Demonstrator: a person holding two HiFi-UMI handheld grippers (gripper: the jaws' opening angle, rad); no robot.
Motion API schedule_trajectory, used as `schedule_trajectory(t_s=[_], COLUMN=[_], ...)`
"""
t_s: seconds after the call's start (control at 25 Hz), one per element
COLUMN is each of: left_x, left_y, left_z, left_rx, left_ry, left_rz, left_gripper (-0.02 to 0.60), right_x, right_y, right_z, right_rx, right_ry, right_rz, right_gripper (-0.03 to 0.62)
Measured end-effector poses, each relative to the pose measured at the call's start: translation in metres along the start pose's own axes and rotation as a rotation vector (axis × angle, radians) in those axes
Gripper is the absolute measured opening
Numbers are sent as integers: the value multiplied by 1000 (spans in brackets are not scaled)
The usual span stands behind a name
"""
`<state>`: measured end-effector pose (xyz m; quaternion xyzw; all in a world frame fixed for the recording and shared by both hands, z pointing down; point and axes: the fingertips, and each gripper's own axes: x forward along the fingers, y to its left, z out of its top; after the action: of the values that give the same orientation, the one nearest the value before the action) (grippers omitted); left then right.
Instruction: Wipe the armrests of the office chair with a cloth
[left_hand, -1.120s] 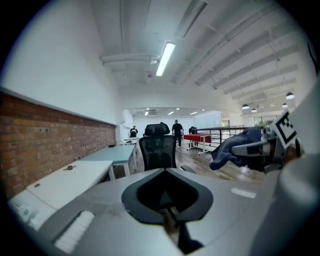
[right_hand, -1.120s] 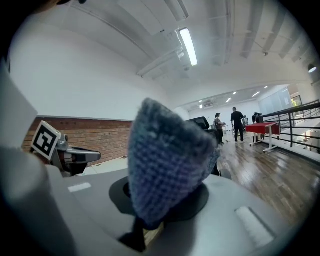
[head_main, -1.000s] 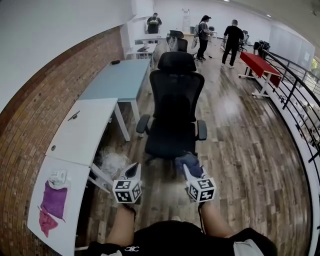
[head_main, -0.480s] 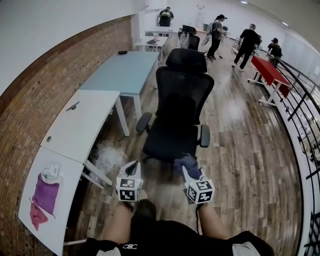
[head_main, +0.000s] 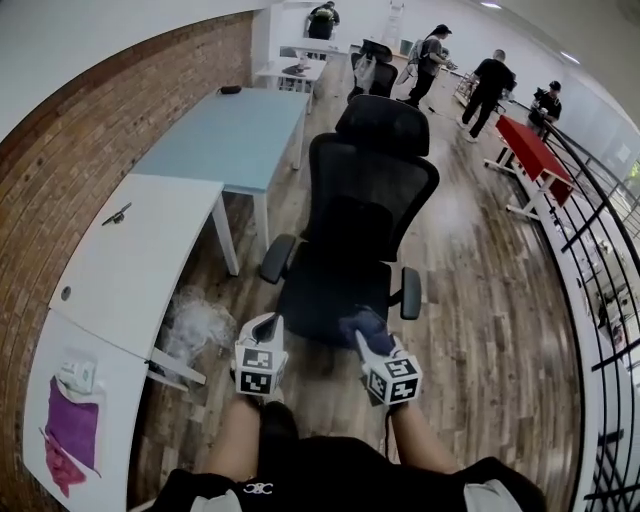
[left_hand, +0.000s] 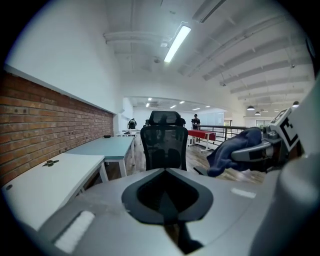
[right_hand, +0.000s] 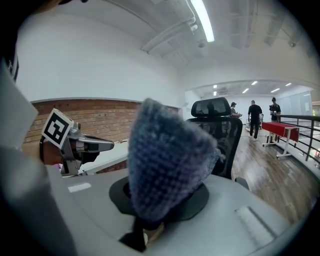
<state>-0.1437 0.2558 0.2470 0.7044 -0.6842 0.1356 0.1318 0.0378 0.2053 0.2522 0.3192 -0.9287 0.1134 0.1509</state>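
A black mesh office chair (head_main: 352, 232) stands in front of me on the wood floor, its back turned toward me. Its left armrest (head_main: 275, 258) and right armrest (head_main: 410, 293) stick out at the sides. My right gripper (head_main: 362, 330) is shut on a dark blue cloth (head_main: 364, 322), held just short of the seat's near edge. In the right gripper view the cloth (right_hand: 167, 160) fills the jaws and hides part of the chair (right_hand: 223, 134). My left gripper (head_main: 264, 328) is shut with nothing in it, left of the seat. In the left gripper view the chair (left_hand: 163, 146) is straight ahead, apart from the jaws.
White desks (head_main: 140, 260) and a blue-grey desk (head_main: 232, 128) line the brick wall at left. A purple cloth (head_main: 72, 425) lies on the nearest desk. Crumpled clear plastic (head_main: 195, 320) sits on the floor. A red table (head_main: 530, 155), black railing (head_main: 600, 250) and several people (head_main: 488, 85) are beyond.
I have moved closer to the chair, which now looms larger and nearer. Both grippers keep their hold and their places in front of me.
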Motion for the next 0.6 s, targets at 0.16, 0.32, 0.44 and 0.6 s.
schedule_trajectory(t_s=[0.16, 0.32, 0.44, 0.6], left_x=[53, 97, 116, 140], left_y=[63, 121, 146, 179], left_z=[21, 50, 54, 46], left_rx=[-20, -53, -55, -74], left_ry=[-3, -31, -22, 5], left_rz=[-23, -38, -55, -57], left_gripper=[6, 6, 5, 6], right_x=[80, 139, 167, 205], right_y=[-1, 4, 1, 4], right_z=[40, 74, 79, 82], right_rx=[-29, -69, -67, -84], right_ry=[-4, 0, 33, 66], right_rz=[-11, 1, -12, 15], right_gripper=[58, 58, 58, 58])
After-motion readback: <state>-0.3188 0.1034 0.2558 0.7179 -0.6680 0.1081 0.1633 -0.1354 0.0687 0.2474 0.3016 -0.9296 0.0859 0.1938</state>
